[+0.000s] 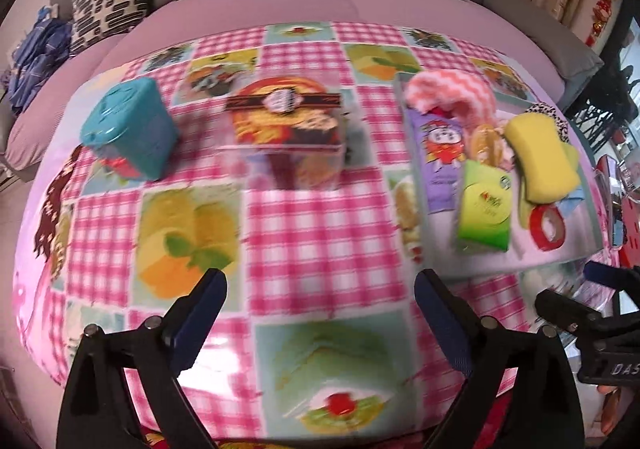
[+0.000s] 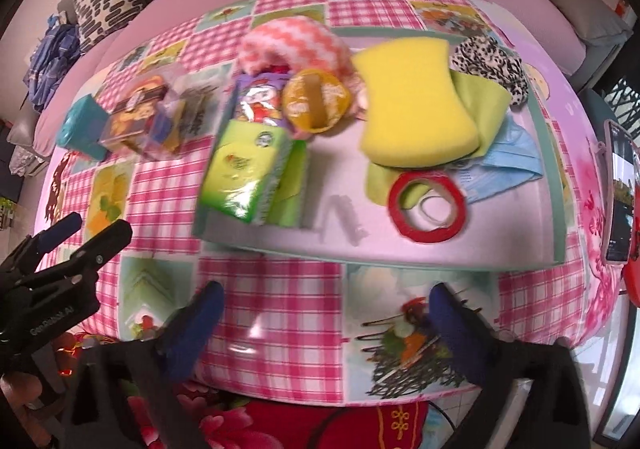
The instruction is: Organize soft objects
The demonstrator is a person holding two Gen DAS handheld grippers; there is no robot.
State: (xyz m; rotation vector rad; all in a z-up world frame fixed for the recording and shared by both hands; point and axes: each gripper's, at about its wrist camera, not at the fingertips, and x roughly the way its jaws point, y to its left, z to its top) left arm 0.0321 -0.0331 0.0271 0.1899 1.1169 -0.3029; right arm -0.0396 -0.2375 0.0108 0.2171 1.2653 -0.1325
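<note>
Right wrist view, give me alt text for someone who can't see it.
Open, empty right tongs hover over a pink checked tablecloth, near a tray holding a yellow sponge, red tape roll, green tissue pack and blue face mask. The left tongs show at left.

one yellow sponge, one red tape roll, one tissue pack, one teal box, two claws

White letters "DAS" — cut off by the frame edge — stand on the right tongs. "GenRobot.AI" stands on the left tongs. Package print is too blurred to read.
</note>
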